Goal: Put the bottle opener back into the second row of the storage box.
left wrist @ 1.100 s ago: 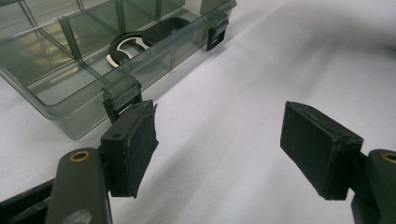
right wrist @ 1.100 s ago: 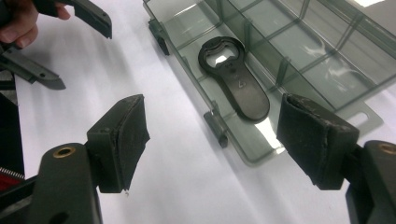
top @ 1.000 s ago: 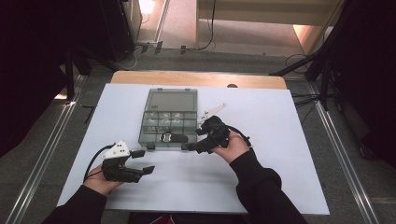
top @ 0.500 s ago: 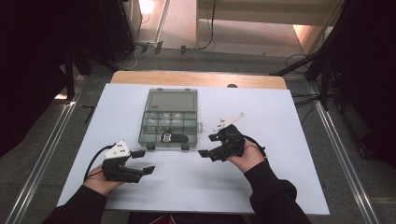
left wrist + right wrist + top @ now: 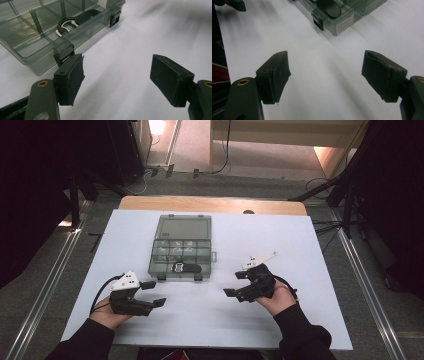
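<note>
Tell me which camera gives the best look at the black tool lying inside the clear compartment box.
The left gripper view: the black tool lies close up in a front compartment of the box, its metal curve visible. The high view shows it small, and the right gripper view catches its rounded end at the top edge.

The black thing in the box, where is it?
In the high view, the black thing lies in the box's front row, between the left gripper and right gripper.

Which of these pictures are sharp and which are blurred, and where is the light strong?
High view: sharp on the white table, dark around it, with bright glare at the top. Left gripper view: the clear box is sharp, the far table is streaked. Right gripper view: the right claw is sharp, while the box and table behind smear with motion blur.
</note>
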Action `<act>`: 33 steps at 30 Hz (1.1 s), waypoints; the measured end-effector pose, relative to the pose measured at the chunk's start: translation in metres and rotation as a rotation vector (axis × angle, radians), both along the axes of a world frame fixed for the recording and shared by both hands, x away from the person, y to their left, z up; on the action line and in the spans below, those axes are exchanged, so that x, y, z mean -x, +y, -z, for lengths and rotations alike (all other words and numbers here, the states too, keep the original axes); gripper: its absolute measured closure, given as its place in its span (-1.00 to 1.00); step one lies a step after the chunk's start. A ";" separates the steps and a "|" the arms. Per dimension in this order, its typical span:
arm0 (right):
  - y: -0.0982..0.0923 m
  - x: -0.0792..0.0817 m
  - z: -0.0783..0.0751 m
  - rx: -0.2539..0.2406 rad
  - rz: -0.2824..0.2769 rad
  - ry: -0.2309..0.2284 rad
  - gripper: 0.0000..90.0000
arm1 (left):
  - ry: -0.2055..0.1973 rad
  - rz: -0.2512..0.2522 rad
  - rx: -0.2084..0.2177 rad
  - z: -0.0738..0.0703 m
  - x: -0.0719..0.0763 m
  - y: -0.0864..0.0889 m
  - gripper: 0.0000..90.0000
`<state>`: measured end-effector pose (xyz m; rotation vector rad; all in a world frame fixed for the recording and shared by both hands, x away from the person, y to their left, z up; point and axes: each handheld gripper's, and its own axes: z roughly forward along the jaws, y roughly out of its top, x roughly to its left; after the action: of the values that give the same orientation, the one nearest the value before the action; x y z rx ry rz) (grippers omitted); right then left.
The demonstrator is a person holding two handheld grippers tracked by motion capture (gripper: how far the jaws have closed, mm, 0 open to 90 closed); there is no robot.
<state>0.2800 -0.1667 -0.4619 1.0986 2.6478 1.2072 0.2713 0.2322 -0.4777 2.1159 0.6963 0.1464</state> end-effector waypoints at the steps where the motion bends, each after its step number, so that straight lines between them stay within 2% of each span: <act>1: -0.002 0.002 0.001 -0.001 0.004 -0.001 -0.48 | 0.000 0.000 0.000 0.000 0.000 0.000 -0.40; 10: -0.022 0.017 0.008 0.000 0.037 0.002 -0.49 | 0.000 0.002 -0.001 0.000 0.000 0.000 -0.40; 33: -0.065 0.043 0.021 -0.005 0.111 0.003 -0.49 | 0.001 0.001 -0.004 0.000 0.000 0.000 -0.40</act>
<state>0.2370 -0.2315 -0.4827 1.2312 2.5493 1.1927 0.2714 0.2321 -0.4780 2.1204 0.6962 0.1467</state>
